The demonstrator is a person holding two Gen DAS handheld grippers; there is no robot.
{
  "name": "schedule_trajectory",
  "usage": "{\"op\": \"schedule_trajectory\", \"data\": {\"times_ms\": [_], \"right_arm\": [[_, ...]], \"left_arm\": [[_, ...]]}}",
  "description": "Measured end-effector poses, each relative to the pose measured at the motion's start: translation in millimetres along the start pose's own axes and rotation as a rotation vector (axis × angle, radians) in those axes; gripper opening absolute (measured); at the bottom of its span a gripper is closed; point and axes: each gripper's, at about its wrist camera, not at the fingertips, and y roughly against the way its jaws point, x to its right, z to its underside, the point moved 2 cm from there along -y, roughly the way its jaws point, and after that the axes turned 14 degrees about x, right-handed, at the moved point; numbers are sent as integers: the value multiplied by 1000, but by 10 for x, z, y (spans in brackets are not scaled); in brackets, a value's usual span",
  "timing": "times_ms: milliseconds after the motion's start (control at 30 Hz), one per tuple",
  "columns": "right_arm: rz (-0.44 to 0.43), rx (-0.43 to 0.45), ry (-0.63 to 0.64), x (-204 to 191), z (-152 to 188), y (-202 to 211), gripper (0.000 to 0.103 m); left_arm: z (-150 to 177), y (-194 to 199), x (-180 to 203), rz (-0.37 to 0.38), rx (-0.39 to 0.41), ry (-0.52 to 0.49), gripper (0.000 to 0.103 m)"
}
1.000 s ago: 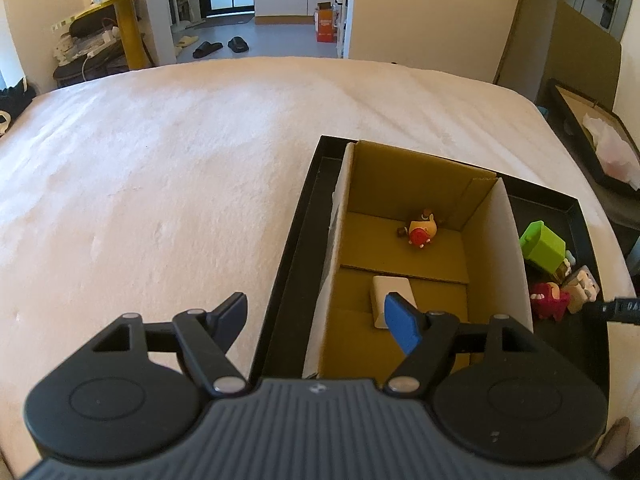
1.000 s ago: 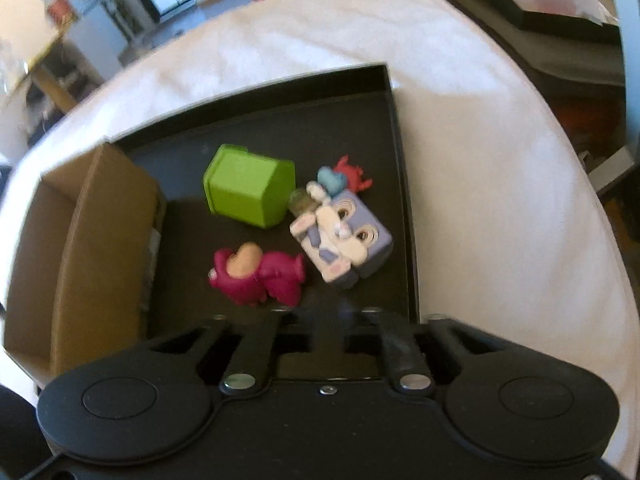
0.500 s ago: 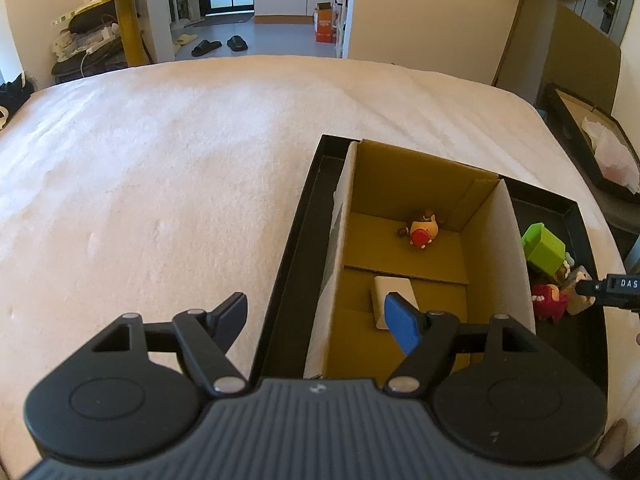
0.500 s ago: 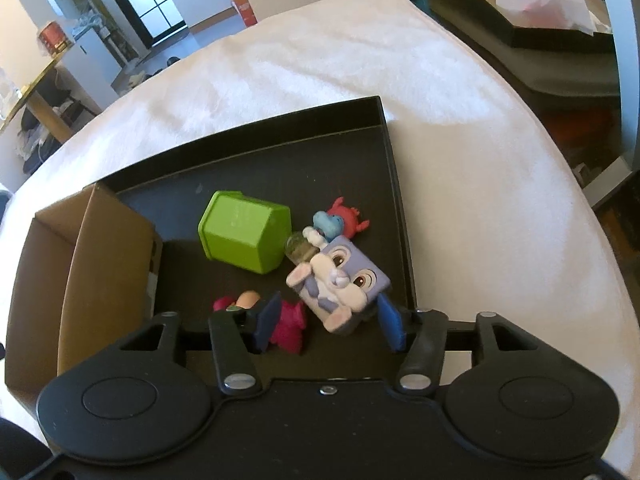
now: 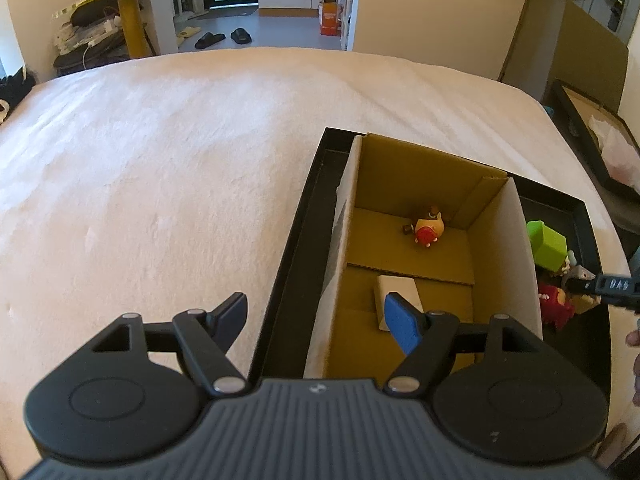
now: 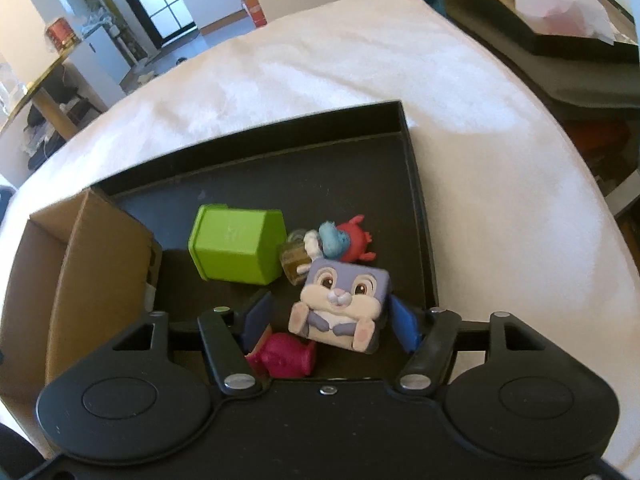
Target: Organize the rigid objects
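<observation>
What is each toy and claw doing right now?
Right claw: open, around the bunny cube.
Bunny cube: on the black tray, tilted.
Green box: tipped over on the tray.
Cardboard box: open on top.
Left claw: open, holding nothing.

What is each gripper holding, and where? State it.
Nothing. The right gripper is open around the bunny cube, pads clear of its sides. The left gripper is open and empty.
</observation>
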Motion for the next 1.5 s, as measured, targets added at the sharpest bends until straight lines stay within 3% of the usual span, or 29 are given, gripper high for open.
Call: {"op": "schedule_trajectory", "data": {"times_ms": [100, 300, 900, 1300, 1500], "right_arm": [[21, -34, 18, 21, 57, -69, 52], [41, 17, 36, 10, 12, 65, 44], [31, 78, 99, -318, -172, 525, 43], [-15, 91, 114, -723, -256, 701, 43], [-43, 99, 182, -1028, -268, 723, 43]], "left_arm": [[7, -2, 11, -4, -1, -11, 74], [15, 25, -8, 3, 8, -7, 74], [3, 82, -106, 40, 43, 27, 74], [11, 87, -189, 50, 54, 63, 74], [15, 93, -249, 62, 68, 92, 73]]}}
